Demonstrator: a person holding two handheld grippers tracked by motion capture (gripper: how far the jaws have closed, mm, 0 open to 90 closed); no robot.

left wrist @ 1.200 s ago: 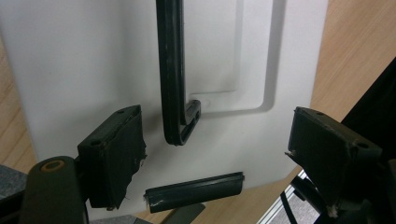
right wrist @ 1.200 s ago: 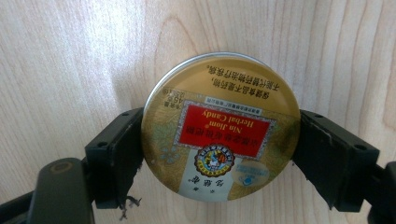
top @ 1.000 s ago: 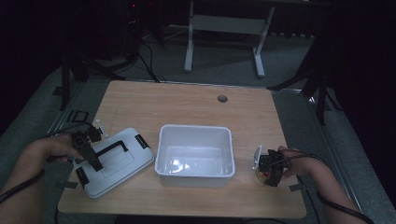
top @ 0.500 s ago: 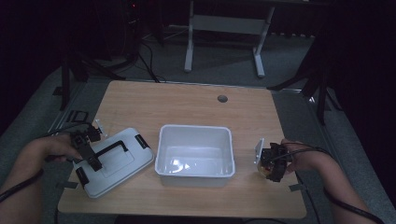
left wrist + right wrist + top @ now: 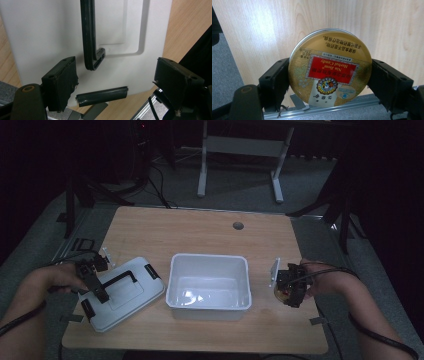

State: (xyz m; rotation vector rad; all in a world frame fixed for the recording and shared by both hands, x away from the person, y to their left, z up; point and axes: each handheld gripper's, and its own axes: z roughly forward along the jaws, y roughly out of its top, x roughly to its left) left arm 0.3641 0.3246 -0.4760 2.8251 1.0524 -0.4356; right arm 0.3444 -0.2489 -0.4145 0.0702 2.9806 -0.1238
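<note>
A round candy tin (image 5: 330,68) is being clamped between the jaws of the right gripper (image 5: 291,288).
It is being held above the table (image 5: 200,227), right of the white bin (image 5: 210,285); the left gripper (image 5: 95,282) is being kept with jaws apart over the lid (image 5: 127,295).

From my remote station I log: one light wooden tabletop (image 5: 200,232) with a round cable hole (image 5: 238,225) near its far edge. Grey carpeted floor (image 5: 240,202) around it. A pale metal stand (image 5: 240,145) on two feet behind the tabletop. Black tripod legs (image 5: 80,195) at left, more at right. Cables (image 5: 155,180) trail across the floor. Room dim, far side in darkness.
</note>
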